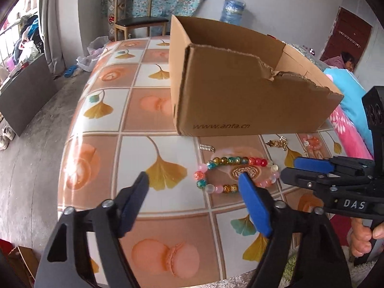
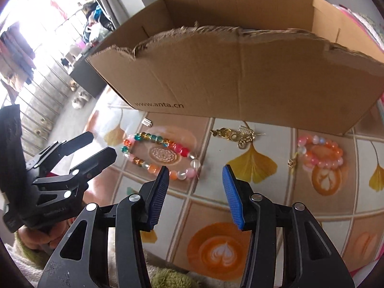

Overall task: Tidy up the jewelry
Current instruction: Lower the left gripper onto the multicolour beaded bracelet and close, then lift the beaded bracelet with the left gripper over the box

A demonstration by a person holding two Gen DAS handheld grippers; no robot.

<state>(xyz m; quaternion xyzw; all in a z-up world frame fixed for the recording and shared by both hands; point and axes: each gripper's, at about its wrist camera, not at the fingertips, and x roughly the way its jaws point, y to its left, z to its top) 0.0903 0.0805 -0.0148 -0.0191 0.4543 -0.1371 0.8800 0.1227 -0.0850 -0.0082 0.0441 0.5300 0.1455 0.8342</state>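
Both grippers, left [image 1: 194, 182] and right [image 2: 195, 174], are hovering with jaws apart, empty, over the multicoloured bead bracelet [image 1: 236, 174] at centre frame.

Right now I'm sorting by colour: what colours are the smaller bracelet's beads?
Pink and orange beads on the smaller bracelet, clearest in the right wrist view.

Tablecloth [image 1: 134, 148]: we see glossy, smooth plastic with a printed pattern.
Cardboard box [image 2: 240, 81]: matt brown, with a rough torn rim.
Multicoloured bead bracelet [image 2: 158, 153]: shiny, glassy beads.
Gold chain [image 2: 232, 134]: we take it for bright metal.
Gripper pads [image 2: 232, 196]: ribbed blue, matt.
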